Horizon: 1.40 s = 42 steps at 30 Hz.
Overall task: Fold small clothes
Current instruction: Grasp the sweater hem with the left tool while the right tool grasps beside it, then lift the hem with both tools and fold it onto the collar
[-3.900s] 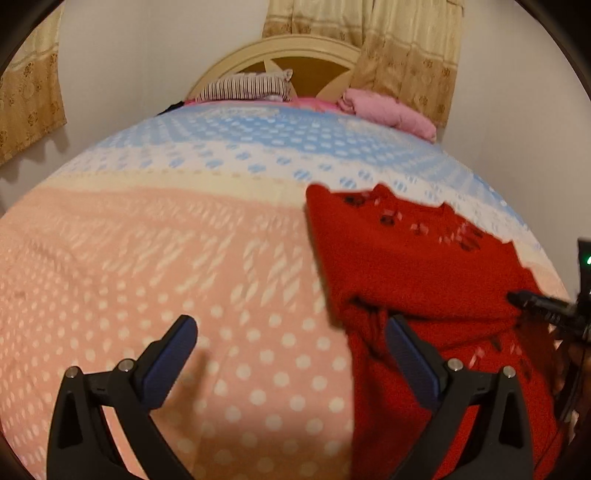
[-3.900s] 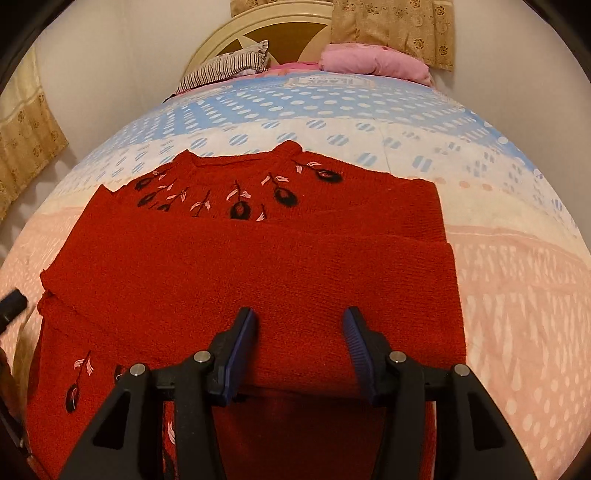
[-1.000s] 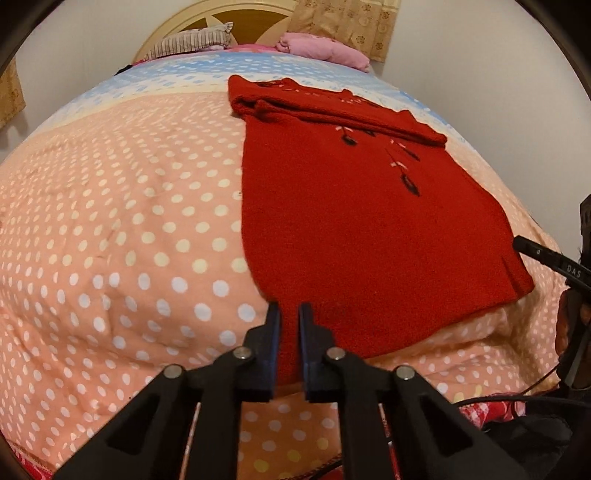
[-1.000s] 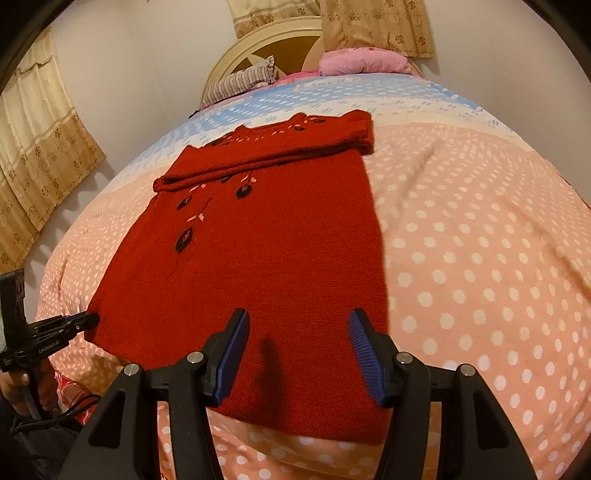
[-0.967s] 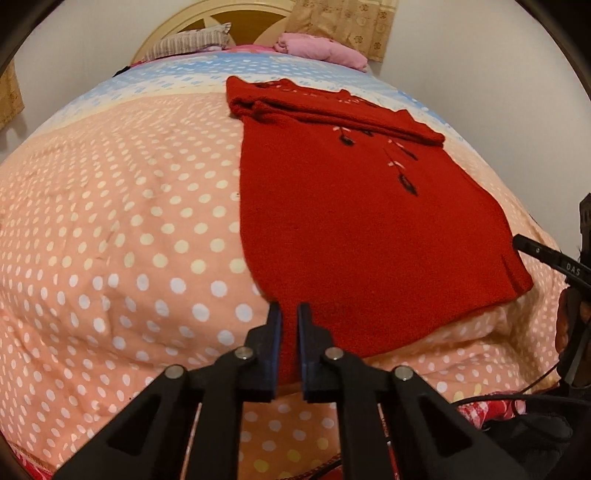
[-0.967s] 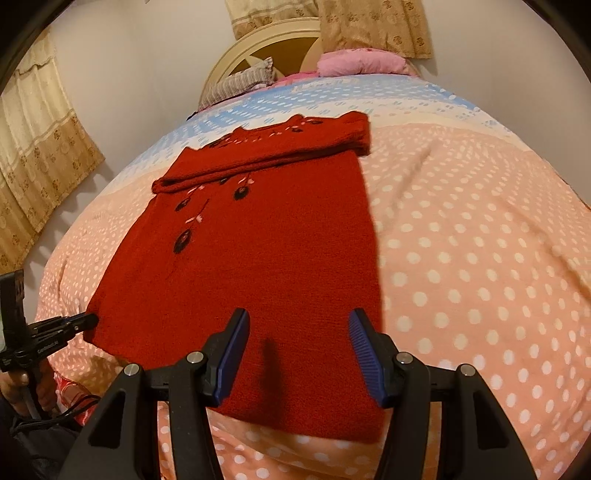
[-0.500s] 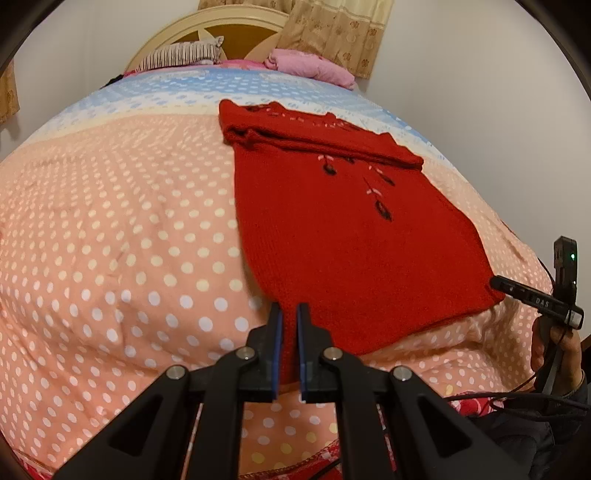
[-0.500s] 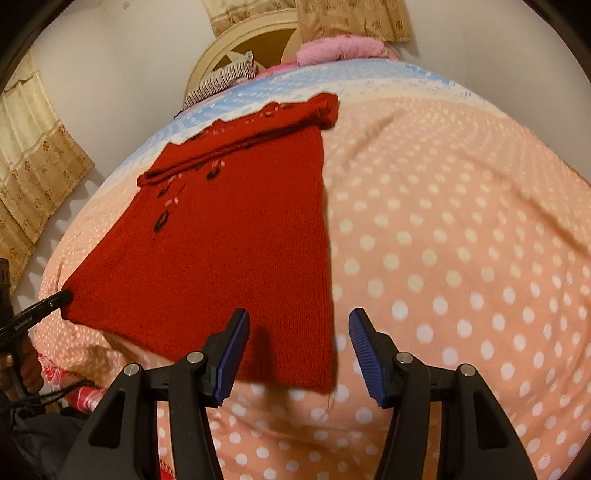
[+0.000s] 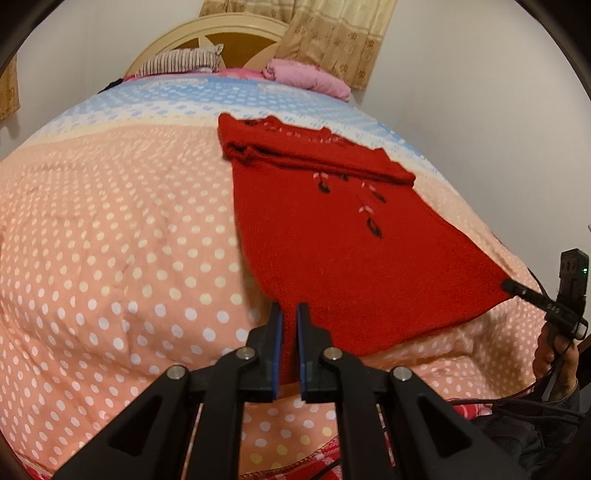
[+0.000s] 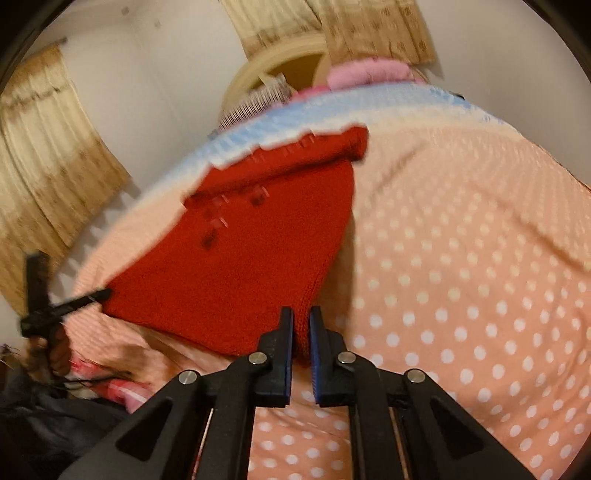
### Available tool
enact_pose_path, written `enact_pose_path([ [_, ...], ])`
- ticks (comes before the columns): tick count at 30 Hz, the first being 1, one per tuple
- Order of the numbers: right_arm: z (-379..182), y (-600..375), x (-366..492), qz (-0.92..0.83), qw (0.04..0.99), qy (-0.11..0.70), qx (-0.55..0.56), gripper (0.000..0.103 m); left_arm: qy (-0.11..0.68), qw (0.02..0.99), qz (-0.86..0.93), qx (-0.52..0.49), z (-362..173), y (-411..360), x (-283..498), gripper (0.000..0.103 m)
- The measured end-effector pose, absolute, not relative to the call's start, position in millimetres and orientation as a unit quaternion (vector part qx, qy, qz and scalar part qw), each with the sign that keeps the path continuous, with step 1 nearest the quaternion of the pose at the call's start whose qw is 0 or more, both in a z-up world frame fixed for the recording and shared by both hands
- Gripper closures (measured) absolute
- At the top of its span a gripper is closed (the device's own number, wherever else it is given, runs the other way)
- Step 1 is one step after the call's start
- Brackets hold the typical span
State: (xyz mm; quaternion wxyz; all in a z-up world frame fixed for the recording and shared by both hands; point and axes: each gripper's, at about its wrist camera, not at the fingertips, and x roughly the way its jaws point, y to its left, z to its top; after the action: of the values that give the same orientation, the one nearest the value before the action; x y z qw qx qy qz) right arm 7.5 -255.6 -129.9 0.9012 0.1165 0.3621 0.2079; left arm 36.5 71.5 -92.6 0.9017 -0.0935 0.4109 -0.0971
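A red knitted sweater (image 9: 332, 236) with small black and pink motifs lies lengthwise on the bed, its sleeves folded across the chest at the far end. My left gripper (image 9: 290, 314) is shut on the sweater's near left hem corner. My right gripper (image 10: 301, 317) is shut on the near right hem corner of the sweater (image 10: 240, 258). The hem between the two corners is lifted off the bedspread. Each gripper shows in the other's view: the right one in the left wrist view (image 9: 517, 288), the left one in the right wrist view (image 10: 99, 295).
The bed has a peach polka-dot bedspread (image 9: 110, 240) turning blue near the head. A striped pillow (image 9: 181, 61) and a pink pillow (image 9: 310, 77) lie by the cream headboard (image 9: 221, 33). White wall at right; curtains (image 10: 48, 192) to the left.
My right gripper has closed on the right hem corner; it was open half a second ago. Both grippers have risen, lifting the hem. The right wrist view has swung and is blurred.
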Motion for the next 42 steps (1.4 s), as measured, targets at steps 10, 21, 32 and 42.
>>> enact_pose_path([
  [10,-127,-270,21,0.23,0.884,0.355,0.198,0.096,0.434,0.892,-0.095,-0.082,-99,78,59,0.096],
  [21,-58,-273,54,0.233,0.908,0.28,0.206,0.096,0.375,0.912,-0.116,-0.119,-49,85,99,0.096],
  [32,-30,-264,108,0.216,0.917,0.262,0.21,0.096,0.348,0.919,-0.115,-0.146,-27,103,154,0.096],
  [42,10,-253,178,0.203,0.93,0.243,0.188,0.096,0.33,0.927,-0.102,-0.146,-7,113,214,0.096],
])
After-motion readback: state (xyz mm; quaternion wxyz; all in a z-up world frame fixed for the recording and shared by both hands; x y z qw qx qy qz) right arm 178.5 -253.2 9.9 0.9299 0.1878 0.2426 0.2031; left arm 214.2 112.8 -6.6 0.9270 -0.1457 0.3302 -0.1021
